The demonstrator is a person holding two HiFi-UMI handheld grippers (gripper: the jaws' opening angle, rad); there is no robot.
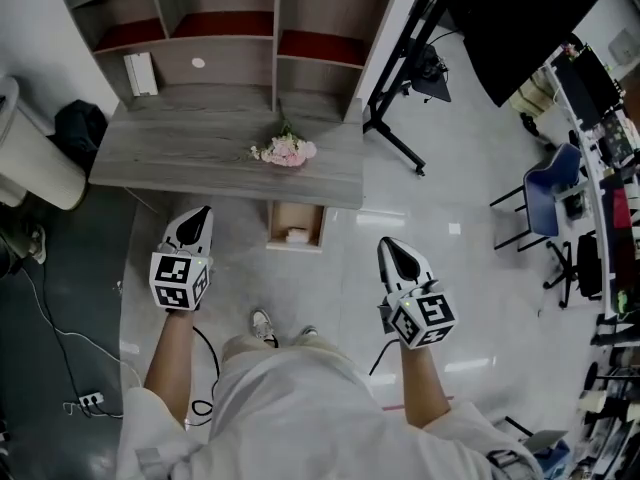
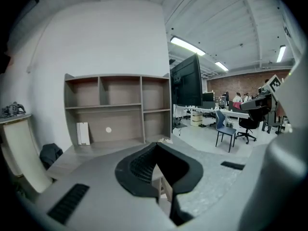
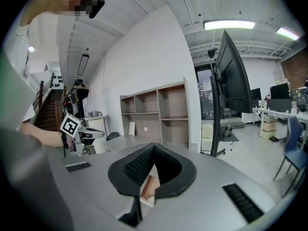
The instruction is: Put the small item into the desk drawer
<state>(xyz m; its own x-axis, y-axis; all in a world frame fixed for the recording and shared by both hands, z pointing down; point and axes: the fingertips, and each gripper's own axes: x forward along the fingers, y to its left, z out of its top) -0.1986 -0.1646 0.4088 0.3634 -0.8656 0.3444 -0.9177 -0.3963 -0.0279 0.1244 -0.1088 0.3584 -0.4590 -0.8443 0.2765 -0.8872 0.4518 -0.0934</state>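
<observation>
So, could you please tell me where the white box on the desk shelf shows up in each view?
Head view: the white box stands upper left, seen from above.
Left gripper view: left of centre, at mid height.
Right gripper view: small, left of centre.
Shared landmark: the round white spot just right of the box in every view.

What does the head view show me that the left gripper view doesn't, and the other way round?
Head view only: the open drawer seen from above, with a white item lying in it. Left gripper view only: the left gripper close up, jaws together with nothing between them, plus ceiling lights and a far brick wall. Both: the shelf unit, the white box standing in it, and the blue chair.
</observation>
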